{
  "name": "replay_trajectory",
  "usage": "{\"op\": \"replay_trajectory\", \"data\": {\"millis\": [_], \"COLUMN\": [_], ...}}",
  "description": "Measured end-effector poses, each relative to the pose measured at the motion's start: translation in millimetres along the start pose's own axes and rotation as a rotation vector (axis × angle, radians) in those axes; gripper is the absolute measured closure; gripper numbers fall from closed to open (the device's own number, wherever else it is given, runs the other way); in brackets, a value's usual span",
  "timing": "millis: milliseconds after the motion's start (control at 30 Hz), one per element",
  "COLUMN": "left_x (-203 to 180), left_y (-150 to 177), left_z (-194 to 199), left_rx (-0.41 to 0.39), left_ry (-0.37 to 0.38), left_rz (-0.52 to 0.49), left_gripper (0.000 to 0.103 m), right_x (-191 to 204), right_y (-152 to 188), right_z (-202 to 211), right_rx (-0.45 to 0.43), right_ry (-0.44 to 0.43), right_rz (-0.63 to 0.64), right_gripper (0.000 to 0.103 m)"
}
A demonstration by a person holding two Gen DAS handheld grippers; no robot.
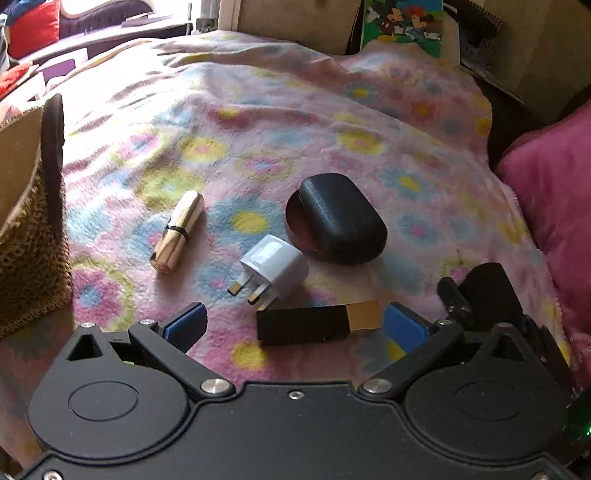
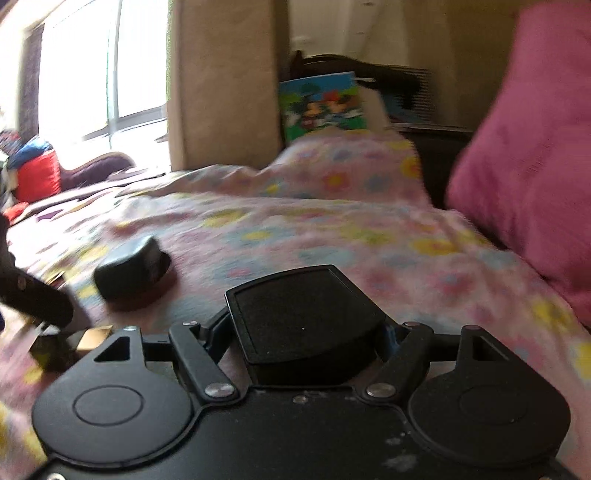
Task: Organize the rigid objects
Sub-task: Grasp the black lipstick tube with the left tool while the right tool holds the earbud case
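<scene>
On the flowered blanket [image 1: 295, 122] lie a gold lipstick tube [image 1: 179, 230], a white plug adapter [image 1: 271, 269], a rounded black case [image 1: 341, 218] resting on a dark round disc, and a black box with a gold end [image 1: 317, 323]. My left gripper [image 1: 295, 323] is open, its blue pads either side of the black and gold box. My right gripper [image 2: 306, 336] is shut on a flat black case [image 2: 303, 317], held above the blanket. The rounded black case [image 2: 129, 271] shows to its left, blurred.
A woven basket [image 1: 29, 236] stands at the left edge. A pink cushion [image 1: 554, 206] lies at the right, also in the right wrist view [image 2: 528, 166]. Cardboard boxes and a cartoon book [image 1: 402, 22] line the back. The right gripper's body [image 1: 487, 295] is close by.
</scene>
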State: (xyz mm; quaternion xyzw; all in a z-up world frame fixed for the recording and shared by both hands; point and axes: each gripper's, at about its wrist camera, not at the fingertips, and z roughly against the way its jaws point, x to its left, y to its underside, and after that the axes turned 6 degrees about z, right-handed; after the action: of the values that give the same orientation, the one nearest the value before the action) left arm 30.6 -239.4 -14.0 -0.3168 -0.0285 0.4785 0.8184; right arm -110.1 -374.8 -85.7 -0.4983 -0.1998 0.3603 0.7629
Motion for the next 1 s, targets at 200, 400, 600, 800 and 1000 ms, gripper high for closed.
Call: {"op": "replay_trajectory", "data": {"millis": [200, 400, 600, 800, 1000], "left_x": [-5.8, -11.2, -14.5, -10.5, 4.4], "left_y": [9.0, 5.4, 8.9, 11.5, 16.1], "left_z": [-6.1, -22.3, -34.9, -25.8, 1.7], "left_rx": [0.015, 0.041, 0.055, 0.027, 0.004], "left_ry": [-0.021, -0.052, -0.089, -0.067, -0.074], "left_rz": [-0.017, 0.002, -0.013, -0.027, -0.004], "left_gripper": [0.004, 0.004, 0.006, 0.025, 0.025], "right_x": [-12.8, -14.1, -14.1, -13.6, -9.1], "right_y": [2.2, 2.3, 3.6, 2.7, -0.8], "right_z": [-0.4, -2.4, -2.5, -4.1, -7.0], "right_rx": [-0.004, -0.003, -0.004, 0.002, 0.024], "right_ry": [0.029, 0.024, 0.018, 0.018, 0.028], "right_rz": [-0.086, -0.093, -0.095, -0.089, -0.063], "right_gripper": [0.029, 0.029, 0.028, 0.028, 0.028]}}
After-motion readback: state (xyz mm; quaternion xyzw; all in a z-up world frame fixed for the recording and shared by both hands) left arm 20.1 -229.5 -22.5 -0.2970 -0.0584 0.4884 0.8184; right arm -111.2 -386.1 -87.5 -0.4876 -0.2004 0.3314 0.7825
